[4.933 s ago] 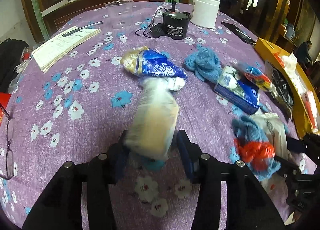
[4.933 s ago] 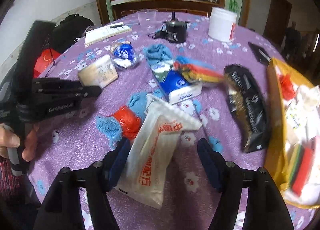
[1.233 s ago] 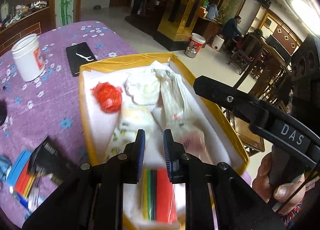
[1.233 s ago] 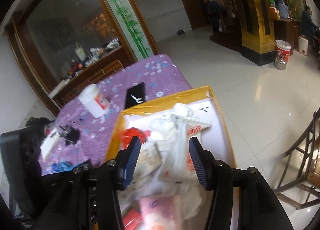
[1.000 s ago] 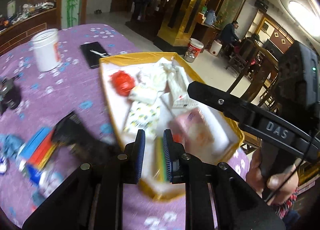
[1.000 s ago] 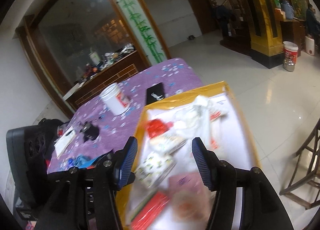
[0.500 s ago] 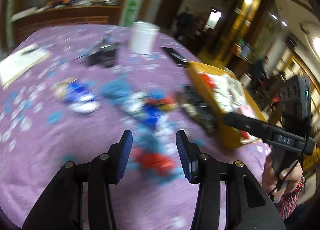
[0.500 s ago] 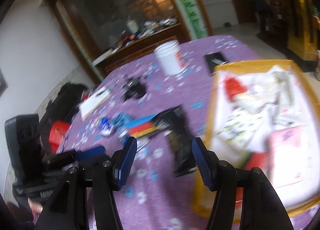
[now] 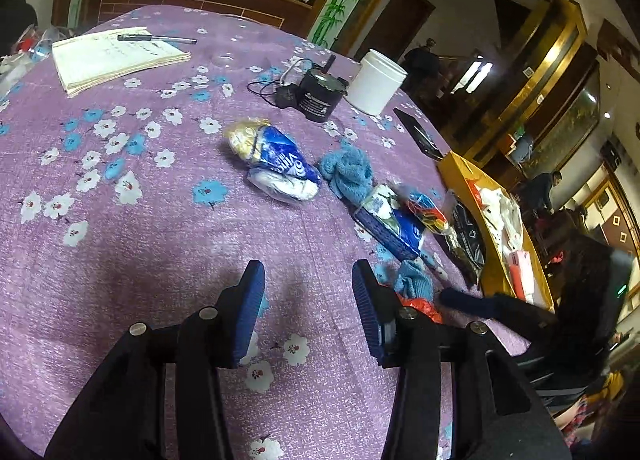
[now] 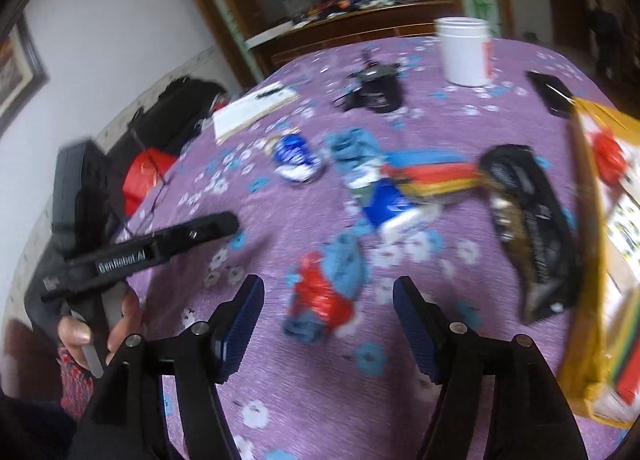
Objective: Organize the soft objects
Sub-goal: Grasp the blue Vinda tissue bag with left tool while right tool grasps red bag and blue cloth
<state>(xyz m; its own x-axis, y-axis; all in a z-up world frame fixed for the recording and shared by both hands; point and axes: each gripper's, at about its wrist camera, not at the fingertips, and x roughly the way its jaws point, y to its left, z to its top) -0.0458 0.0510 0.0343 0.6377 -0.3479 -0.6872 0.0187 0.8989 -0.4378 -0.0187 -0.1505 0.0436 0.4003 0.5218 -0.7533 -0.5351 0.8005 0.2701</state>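
1. We hold both tongs spread and empty above the purple flower-print worktop (image 9: 120, 244). The left tongs (image 9: 308, 300) hover over bare cloth; the right tongs (image 10: 328, 320) frame the nearest target.
2. The soft objects left to organize lie in a loose row on the worktop: a red-and-blue knitted bundle (image 10: 324, 292), a blue-and-white tissue pack (image 9: 390, 226), a fluffy blue cloth (image 9: 348, 172), a blue-and-gold crinkled snack bag (image 9: 276, 164), a rainbow-striped flat pack (image 10: 432, 176) and a long black foil pouch (image 10: 532, 232).
3. The yellow-rimmed tray (image 10: 584, 196) at the right edge appears to be the destination; it already holds several items.
4. We judge the step in hand to be the grasp of the knitted bundle with the right tongs.
5. To do it well, we lower the right tongs until both pads straddle the thickest part of the bundle, then close gently; knit compresses, so we close past first contact.
6. We keep the left tongs clear of the right tongs' path, and aim them at the snack bag.
7. The right view is blurred; we let it settle before closing.
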